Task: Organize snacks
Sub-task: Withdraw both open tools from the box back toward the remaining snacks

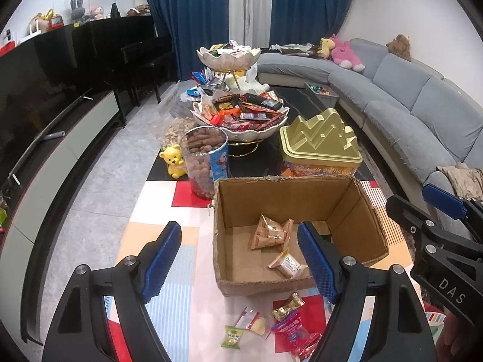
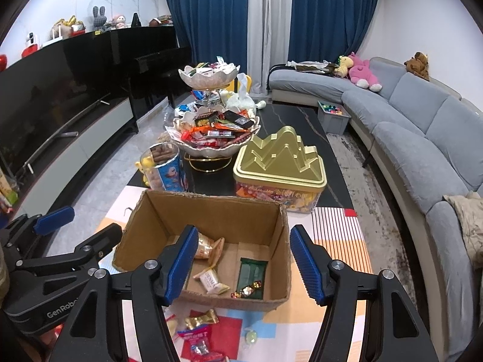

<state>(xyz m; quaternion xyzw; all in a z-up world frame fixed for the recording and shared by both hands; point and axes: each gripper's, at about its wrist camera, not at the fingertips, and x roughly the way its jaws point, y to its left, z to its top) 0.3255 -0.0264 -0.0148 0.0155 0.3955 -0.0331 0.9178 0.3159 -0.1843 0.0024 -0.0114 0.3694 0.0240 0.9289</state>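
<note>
An open cardboard box (image 1: 347,211) (image 2: 211,211) stands on the patterned mat. Inside lie orange-white snack packs (image 1: 271,232) (image 2: 208,247), a white wrapped snack (image 1: 288,265) (image 2: 211,283), a green bar (image 2: 252,274) and small candies (image 2: 247,291). Loose snacks lie in front of the box: a gold candy (image 1: 288,304) (image 2: 202,318), a red packet (image 1: 297,335) (image 2: 196,342), a green packet (image 1: 231,336) and a clear wrapped piece (image 1: 253,322). My left gripper (image 1: 240,267) is open and empty above the box's near left edge. My right gripper (image 2: 244,265) is open and empty above the box.
A nut canister (image 1: 205,163), a yellow bear figure (image 1: 173,160), a two-tier snack bowl stand (image 1: 241,114) and a gold-lidded tin (image 1: 320,144) stand behind the box. A grey sofa (image 1: 407,99) runs along the right, a TV cabinet (image 1: 45,166) along the left.
</note>
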